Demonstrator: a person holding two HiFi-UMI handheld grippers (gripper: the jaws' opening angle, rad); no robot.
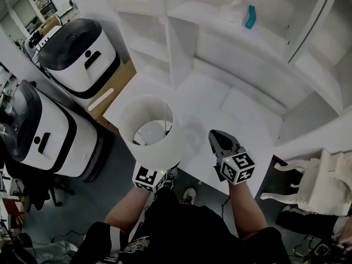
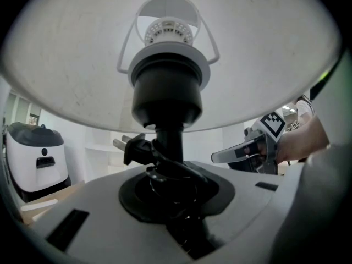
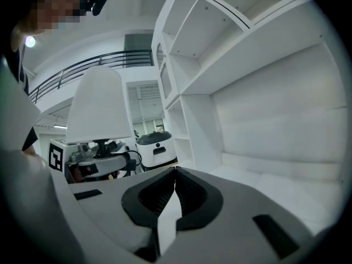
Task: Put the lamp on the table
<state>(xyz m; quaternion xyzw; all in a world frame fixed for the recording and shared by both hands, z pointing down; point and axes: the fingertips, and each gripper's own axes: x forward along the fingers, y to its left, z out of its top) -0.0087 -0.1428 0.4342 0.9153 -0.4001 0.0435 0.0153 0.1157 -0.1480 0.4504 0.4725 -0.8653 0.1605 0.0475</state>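
Lamp [image 1: 151, 128] upright in my left claw [image 2: 168, 186], at the near edge of the white tabletop [image 1: 220, 103]
My left claw is clamped on the lamp's black stem just under the socket, with the black cord wound round the stem and its plug [image 2: 124, 144] sticking out to one side; from the head view the white shade covers the tabletop's near left edge, and I can't tell whether the base touches anything. My right claw [image 1: 220, 142] hangs just beside the lamp over the same edge, its jaws together with nothing between them. Behind the tabletop rises a white shelf unit [image 1: 181, 37], a teal object [image 1: 250, 16] on one shelf; two white-and-black machines [image 1: 82, 54] stand on the floor at left, a white chair [image 1: 324, 180] at right
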